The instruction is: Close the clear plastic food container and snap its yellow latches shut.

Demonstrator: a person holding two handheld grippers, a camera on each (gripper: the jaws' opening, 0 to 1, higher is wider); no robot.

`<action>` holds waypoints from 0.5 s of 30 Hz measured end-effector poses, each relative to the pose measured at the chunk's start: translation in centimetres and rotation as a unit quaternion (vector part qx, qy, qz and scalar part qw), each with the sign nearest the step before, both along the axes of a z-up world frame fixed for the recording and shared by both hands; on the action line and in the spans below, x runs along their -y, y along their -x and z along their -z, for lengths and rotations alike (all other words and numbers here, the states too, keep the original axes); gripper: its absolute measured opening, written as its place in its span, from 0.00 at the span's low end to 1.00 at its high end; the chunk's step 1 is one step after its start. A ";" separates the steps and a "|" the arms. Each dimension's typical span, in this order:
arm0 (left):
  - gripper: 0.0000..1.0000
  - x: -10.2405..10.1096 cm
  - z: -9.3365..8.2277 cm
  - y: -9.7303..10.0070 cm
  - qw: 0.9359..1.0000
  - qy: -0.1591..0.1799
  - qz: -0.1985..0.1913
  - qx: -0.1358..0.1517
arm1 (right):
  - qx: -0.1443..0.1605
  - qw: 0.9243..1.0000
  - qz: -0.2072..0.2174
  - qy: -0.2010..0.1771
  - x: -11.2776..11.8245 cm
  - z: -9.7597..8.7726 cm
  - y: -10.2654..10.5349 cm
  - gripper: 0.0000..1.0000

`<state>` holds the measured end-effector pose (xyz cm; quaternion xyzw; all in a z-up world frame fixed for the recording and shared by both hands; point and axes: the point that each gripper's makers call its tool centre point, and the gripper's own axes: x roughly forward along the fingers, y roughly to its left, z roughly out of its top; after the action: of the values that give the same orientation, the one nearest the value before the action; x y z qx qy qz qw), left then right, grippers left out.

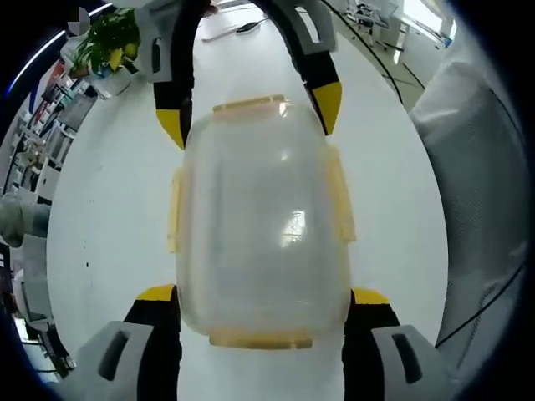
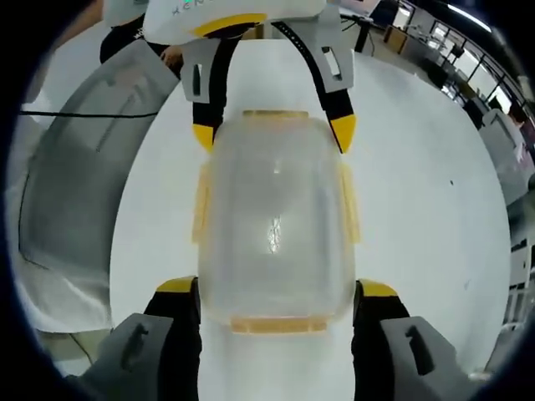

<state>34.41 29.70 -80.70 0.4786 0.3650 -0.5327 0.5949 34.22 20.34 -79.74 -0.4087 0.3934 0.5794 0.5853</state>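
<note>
The clear plastic container (image 1: 261, 225) (image 2: 274, 225) lies on the white table (image 1: 109, 209) with its lid on. Yellow latches (image 1: 342, 205) (image 2: 201, 209) run along both long sides and both ends; the side ones stick out a little. My left gripper (image 1: 263, 296) is open, its yellow-tipped jaws close against the container's near corners. Opposite it, my right gripper (image 2: 274, 288) is open too and straddles the other end the same way. Each one appears in the other's view at the far end (image 1: 249, 115) (image 2: 274, 134). Whether the jaws touch the walls I cannot tell.
A grey sheet with a black cable (image 1: 481, 209) (image 2: 75, 184) covers the table on one side of the container. A potted plant (image 1: 109, 42) stands at the table's far corner. Office desks and shelves (image 2: 468, 75) lie beyond the table edge.
</note>
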 end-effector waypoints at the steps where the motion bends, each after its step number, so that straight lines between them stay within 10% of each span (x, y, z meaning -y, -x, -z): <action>1: 0.76 0.0 0.0 -0.3 1.000 -0.002 0.000 -0.002 | 0.000 1.000 0.000 0.000 0.0 0.0 -0.3 0.70; 15: 0.80 0.0 0.6 -3.2 0.999 0.003 -0.005 -0.031 | -0.001 1.000 -0.007 0.008 -0.1 0.0 -3.4 0.70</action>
<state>37.64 29.70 -81.32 0.4582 0.3843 -0.5457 0.5870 37.65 20.43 -79.79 -0.4155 0.3963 0.5804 0.5774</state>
